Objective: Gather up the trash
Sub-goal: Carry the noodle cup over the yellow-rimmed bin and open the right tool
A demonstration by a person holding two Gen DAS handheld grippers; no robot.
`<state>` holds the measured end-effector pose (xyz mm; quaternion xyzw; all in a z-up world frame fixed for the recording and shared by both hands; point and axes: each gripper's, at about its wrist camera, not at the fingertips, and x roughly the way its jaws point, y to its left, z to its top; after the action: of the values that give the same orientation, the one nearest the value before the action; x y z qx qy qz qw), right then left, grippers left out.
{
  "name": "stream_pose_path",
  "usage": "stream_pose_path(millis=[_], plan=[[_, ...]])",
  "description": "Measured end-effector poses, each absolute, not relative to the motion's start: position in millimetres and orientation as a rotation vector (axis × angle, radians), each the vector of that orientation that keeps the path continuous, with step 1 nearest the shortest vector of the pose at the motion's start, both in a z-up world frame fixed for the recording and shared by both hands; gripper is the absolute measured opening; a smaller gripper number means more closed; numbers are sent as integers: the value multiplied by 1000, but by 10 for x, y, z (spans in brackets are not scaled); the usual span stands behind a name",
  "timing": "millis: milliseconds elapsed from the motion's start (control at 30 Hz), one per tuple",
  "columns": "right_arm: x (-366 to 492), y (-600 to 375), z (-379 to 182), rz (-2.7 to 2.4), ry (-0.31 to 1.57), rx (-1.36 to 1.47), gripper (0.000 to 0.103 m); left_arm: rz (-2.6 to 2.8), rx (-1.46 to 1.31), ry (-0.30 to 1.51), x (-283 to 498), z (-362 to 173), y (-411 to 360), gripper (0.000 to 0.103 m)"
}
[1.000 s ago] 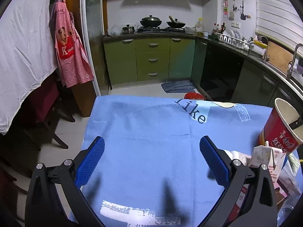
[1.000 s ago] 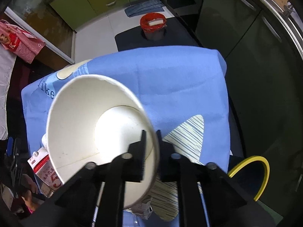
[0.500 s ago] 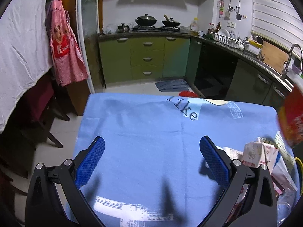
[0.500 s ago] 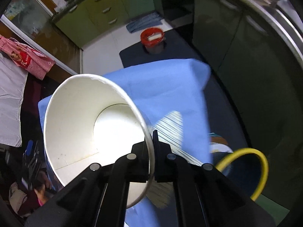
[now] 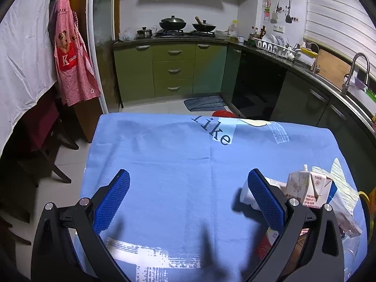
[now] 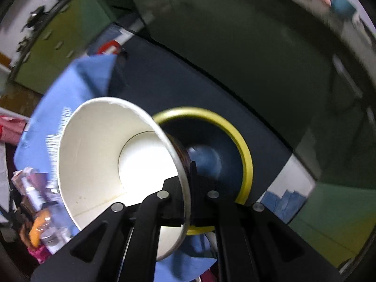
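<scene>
Green kitchen cabinets (image 5: 174, 70), pale tiled floor (image 5: 70, 164), white window blinds (image 5: 338, 16).

The right wrist view is smeared by motion blur: the green cabinets (image 6: 58, 44), the red object on the floor (image 6: 109, 48) and the heap of wrappers and bottles (image 6: 40, 211) at the left edge cannot be made out in detail. The paper cup (image 6: 105, 159) hides the left side of the yellow-rimmed bin (image 6: 244, 155), and what lies inside the bin is dark and unclear. In the left wrist view, the right pad (image 5: 265, 199) covers part of the white package (image 5: 246, 195) beside the milk carton (image 5: 307, 188); the trash under it runs off the lower right edge, its labels too small to read
</scene>
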<state>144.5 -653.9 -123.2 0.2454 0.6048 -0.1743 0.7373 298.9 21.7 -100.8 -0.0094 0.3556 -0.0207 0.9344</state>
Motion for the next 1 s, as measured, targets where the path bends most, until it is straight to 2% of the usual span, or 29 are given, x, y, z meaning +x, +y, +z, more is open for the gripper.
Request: stream_pose_path(millis=[267,367,500,633,733,833,867,1000], plan=[[1481,-6843,-2244,-451,1368,618,4,-50,-1,722,2967,-997,150,99],[1431,-6823,-2497,-471,1379,642,5,-50,-2,729,2981,-1011,155,99],[1418,-6837,-2796,-484,1393,648,13,-55,-1,741,3002,-1033,148,99],[1470,-6794,-3042,-513,1429,607,13,-65,3,737,2998,-1015,129,99],[1525,-6738,-3067,-551,1449,519,22,-78,15,733,2977,-981,109,99],[1546,-6656,-2881,-553,1410,449,30,-86,9,722,2931,-894,119,99],[1541,-6640,-2799,-547,1393,439,35,-95,3,724,2912,-864,123,99],[1583,-6503,-2493,-506,1335,426,41,-158,-22,766,2799,-739,129,99]])
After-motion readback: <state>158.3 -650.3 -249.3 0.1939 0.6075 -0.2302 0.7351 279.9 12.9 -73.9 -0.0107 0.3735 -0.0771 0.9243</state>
